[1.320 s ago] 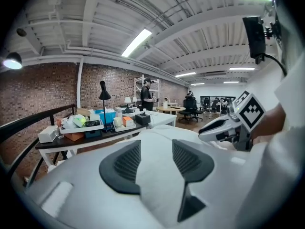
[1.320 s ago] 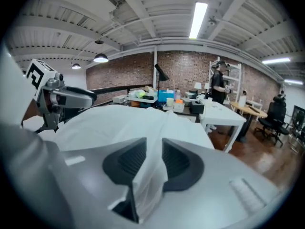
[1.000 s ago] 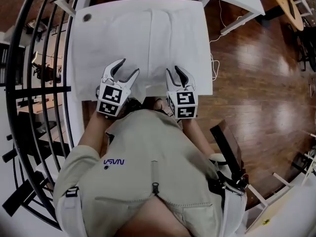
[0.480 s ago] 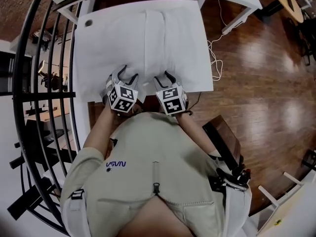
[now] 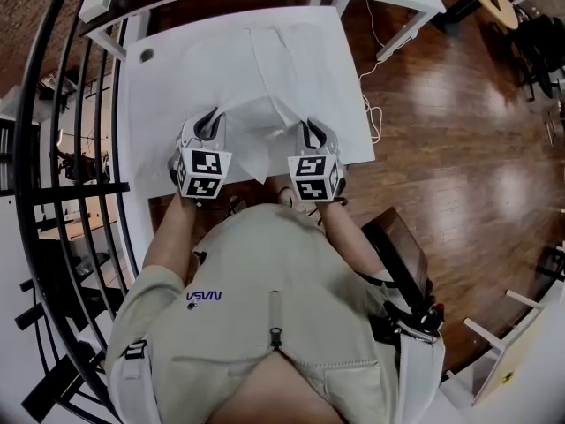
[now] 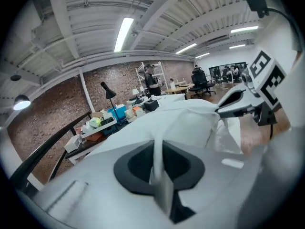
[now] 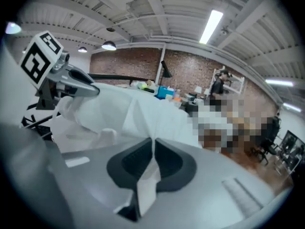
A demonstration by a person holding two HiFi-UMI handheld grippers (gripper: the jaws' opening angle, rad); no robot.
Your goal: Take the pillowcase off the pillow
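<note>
**Q.** Where does the pillowcase (image 5: 274,73) lie, and which way does it run?

**A.** It lies on the white surface (image 5: 146,104) in front of the person, toward the right half of that surface in the head view. Its long axis appears to run away from the person. One short end is at the near edge of the surface and the other is toward the far edge (white cloth on a white top, so the outline is faint). A crease follows that axis down the middle. The pillow inside cannot be told apart from its cover.

**Q.** What state is each tool in?

**A.** The left hand-held gripper (image 5: 210,120) has just been closing and is clenched on the pillowcase. The left gripper view shows a thin fold of white cloth pinched between its dark jaws. The right hand-held gripper (image 5: 311,132) has closed likewise, and the right gripper view shows a similar fold nipped between its jaws. The two grip the near end side by side and apart from each other. Both point away from the person and somewhat downward.

**Q.** How does the near end sit?

**A.** It is lifted off the surface into a low ridge spanning the two tools. A loose flap of cloth hangs over the near edge between them.

**Q.** What surrounds the surface?

**A.** A wooden floor (image 5: 441,148) lies to the right and a black railing (image 5: 53,148) to the left.
</note>
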